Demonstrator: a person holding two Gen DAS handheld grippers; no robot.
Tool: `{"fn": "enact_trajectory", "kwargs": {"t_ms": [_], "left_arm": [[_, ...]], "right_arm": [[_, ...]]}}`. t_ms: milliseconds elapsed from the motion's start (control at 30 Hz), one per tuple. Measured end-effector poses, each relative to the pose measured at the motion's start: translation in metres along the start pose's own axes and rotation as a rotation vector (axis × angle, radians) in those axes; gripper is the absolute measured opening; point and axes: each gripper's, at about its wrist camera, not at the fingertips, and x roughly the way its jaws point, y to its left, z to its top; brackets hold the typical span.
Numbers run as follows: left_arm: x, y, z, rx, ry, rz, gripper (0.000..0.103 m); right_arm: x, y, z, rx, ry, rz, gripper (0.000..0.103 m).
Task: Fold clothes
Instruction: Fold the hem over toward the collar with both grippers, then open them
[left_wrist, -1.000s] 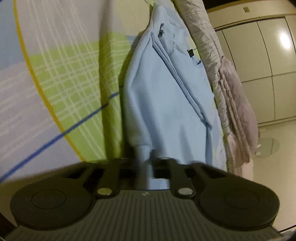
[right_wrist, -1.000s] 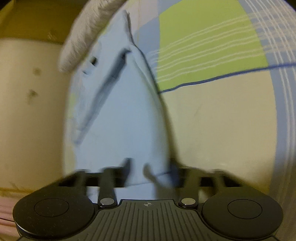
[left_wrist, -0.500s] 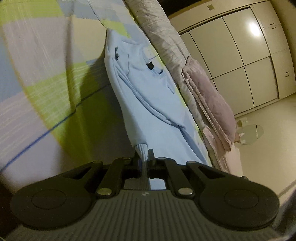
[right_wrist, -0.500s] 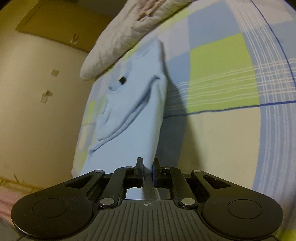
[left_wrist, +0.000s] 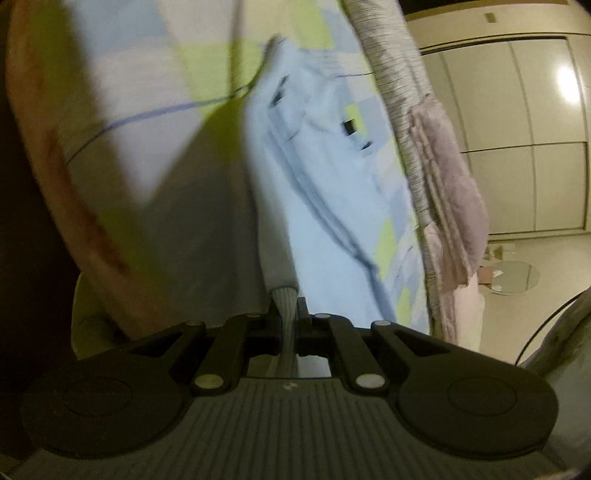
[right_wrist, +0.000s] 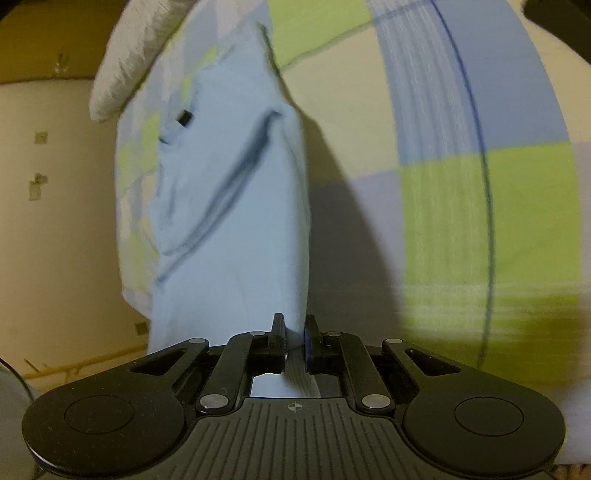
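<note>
A light blue sweatshirt (left_wrist: 314, 192) stretches away from me over a checked bed sheet (left_wrist: 155, 74), its far end with a small black neck label still resting on the bed. My left gripper (left_wrist: 286, 308) is shut on the ribbed hem of the sweatshirt, which hangs lifted. In the right wrist view the same sweatshirt (right_wrist: 236, 206) rises off the sheet (right_wrist: 461, 192), and my right gripper (right_wrist: 294, 328) is shut on another part of its near edge. The cloth between the two grips is hidden below the gripper bodies.
A striped grey quilt (left_wrist: 391, 74) and a pinkish blanket (left_wrist: 454, 199) lie along the bed's edge. White wardrobe doors (left_wrist: 517, 140) stand beyond, with a round thing on the floor (left_wrist: 513, 277). A pale pillow (right_wrist: 125, 62) lies at the bed's far end, by a beige wall (right_wrist: 55, 221).
Both grippers have risen and pulled back with the sweatshirt's near edge, lifting more cloth off the sheet. More of the bed and room shows now.
</note>
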Motion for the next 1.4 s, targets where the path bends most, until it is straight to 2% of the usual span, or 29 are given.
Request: {"fn": "enact_trajectory", "kwargs": {"t_ms": [133,267,333,400,433,467,500,533,633,733,833,933,1033,1167,1233,1300,1400], "left_arm": [[0.013,-0.023,0.046,0.103,-0.059,-0.098,0.003],[0.046,-0.038,0.111,0.161,-0.170,-0.208,0.003],[0.075,-0.042,0.148,0.153,-0.240,-0.221,0.004],[0.108,-0.044,0.184,0.104,-0.299,-0.189,0.007],[0.123,-0.042,0.201,0.060,-0.325,-0.163,0.009],[0.134,-0.040,0.215,0.018,-0.342,-0.136,0.017],[0.143,-0.039,0.229,-0.022,-0.356,-0.106,0.030],[0.148,-0.039,0.237,-0.029,-0.362,-0.085,0.032],[0.157,-0.041,0.253,-0.006,-0.369,-0.030,0.032],[0.172,-0.043,0.258,0.074,-0.310,0.042,0.032],[0.189,-0.045,0.257,0.172,-0.237,0.119,0.033],[0.205,-0.048,0.258,0.256,-0.204,0.174,0.035],[0.220,-0.049,0.265,0.298,-0.199,0.222,0.036],[0.234,-0.043,0.273,0.300,-0.201,0.259,0.037],[0.238,-0.042,0.273,0.317,-0.187,0.260,0.033],[0.241,-0.045,0.272,0.360,-0.184,0.255,0.007],[0.232,-0.051,0.267,0.417,-0.251,0.227,0.006]], "right_arm": [[-0.003,0.039,0.042,-0.071,-0.095,0.061,0.007],[0.005,0.075,0.103,-0.149,-0.218,0.126,0.007],[0.020,0.092,0.141,-0.173,-0.271,0.152,0.007],[0.043,0.110,0.185,-0.192,-0.329,0.135,0.007],[0.055,0.119,0.211,-0.178,-0.352,0.119,0.017],[0.064,0.126,0.229,-0.173,-0.376,0.095,0.036],[0.073,0.131,0.240,-0.177,-0.405,0.064,0.048],[0.081,0.136,0.252,-0.181,-0.435,0.033,0.058],[0.091,0.142,0.262,-0.257,-0.459,-0.030,0.058],[0.102,0.139,0.255,-0.383,-0.416,-0.089,0.058],[0.122,0.132,0.250,-0.523,-0.376,-0.202,0.058],[0.141,0.124,0.246,-0.655,-0.339,-0.313,0.058],[0.151,0.120,0.249,-0.733,-0.345,-0.342,0.058],[0.164,0.116,0.266,-0.736,-0.360,-0.324,0.058],[0.171,0.115,0.272,-0.738,-0.342,-0.320,0.058],[0.176,0.116,0.277,-0.751,-0.331,-0.309,0.025],[0.169,0.122,0.273,-0.811,-0.374,-0.276,0.018]]}}
